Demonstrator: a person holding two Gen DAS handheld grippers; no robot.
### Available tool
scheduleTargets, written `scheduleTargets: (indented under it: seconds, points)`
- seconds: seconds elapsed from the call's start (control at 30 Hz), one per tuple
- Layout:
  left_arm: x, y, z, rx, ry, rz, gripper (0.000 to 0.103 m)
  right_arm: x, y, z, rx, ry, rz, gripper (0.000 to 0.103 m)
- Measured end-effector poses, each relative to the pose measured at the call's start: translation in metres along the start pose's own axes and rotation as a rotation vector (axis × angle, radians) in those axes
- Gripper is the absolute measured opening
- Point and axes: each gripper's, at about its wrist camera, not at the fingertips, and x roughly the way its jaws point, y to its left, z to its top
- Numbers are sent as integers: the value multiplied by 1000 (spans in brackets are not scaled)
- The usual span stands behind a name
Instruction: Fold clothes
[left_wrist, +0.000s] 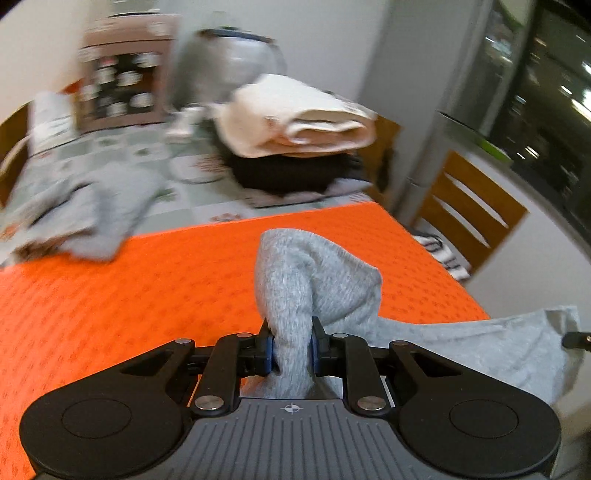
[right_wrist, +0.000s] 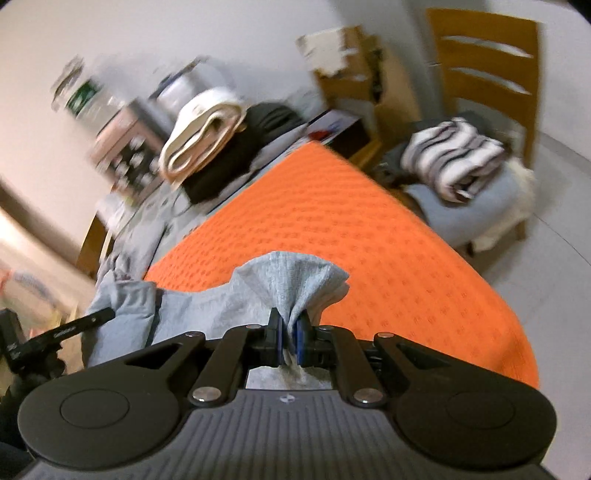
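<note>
My left gripper (left_wrist: 291, 345) is shut on a bunched part of a grey garment (left_wrist: 317, 280), held over the near edge of the orange table cover (left_wrist: 147, 288). The garment stretches right towards my other gripper's tip (left_wrist: 576, 338). My right gripper (right_wrist: 290, 332) is shut on another bunch of the same grey garment (right_wrist: 284, 280), held above the near edge of the orange cover (right_wrist: 369, 236). The cloth spans left between both grippers. Another grey garment (left_wrist: 85, 218) lies crumpled at the far left of the table.
A stack of folded cream (left_wrist: 295, 118) and black clothes (left_wrist: 295, 171) sits at the back of the table. A wooden chair (right_wrist: 487, 77) at the right holds folded striped clothes (right_wrist: 454, 158). A box (left_wrist: 122, 92) and a white appliance (left_wrist: 240, 55) stand at the back.
</note>
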Motion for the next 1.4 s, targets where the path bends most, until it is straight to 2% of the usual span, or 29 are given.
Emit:
scheduleTargets:
  seconds: [0.2,0.33,0.5,0.67,0.83,0.97,1.17,1.3,1.4]
  points:
    - [-18,12,-22,-173,-23,168,21,69,12,67,-175,160,74,9]
    - [-28,15,-37,-276,-44,266,21,113,22,94,-267,241,117,9]
    - [-26,13,-54,-371,-34,348,21,166,30,110,-358,334,133,9]
    - [-7,14,-69,-411,-9,418,21,211,34,107,-451,380,107,10]
    - [5,16,-79,-424,10,474,24,234,29,103,-535,373,71,16]
    - [-4,18,-83,-450,-32,505,26,232,27,101,-623,326,19,29]
    - [-25,23,-87,-505,-90,532,33,211,30,98,-702,218,-18,31]
    - [-34,22,-93,-520,-90,544,37,200,30,88,-736,143,-61,31]
    - [-40,20,-97,-530,-88,548,38,195,25,81,-723,127,-83,32]
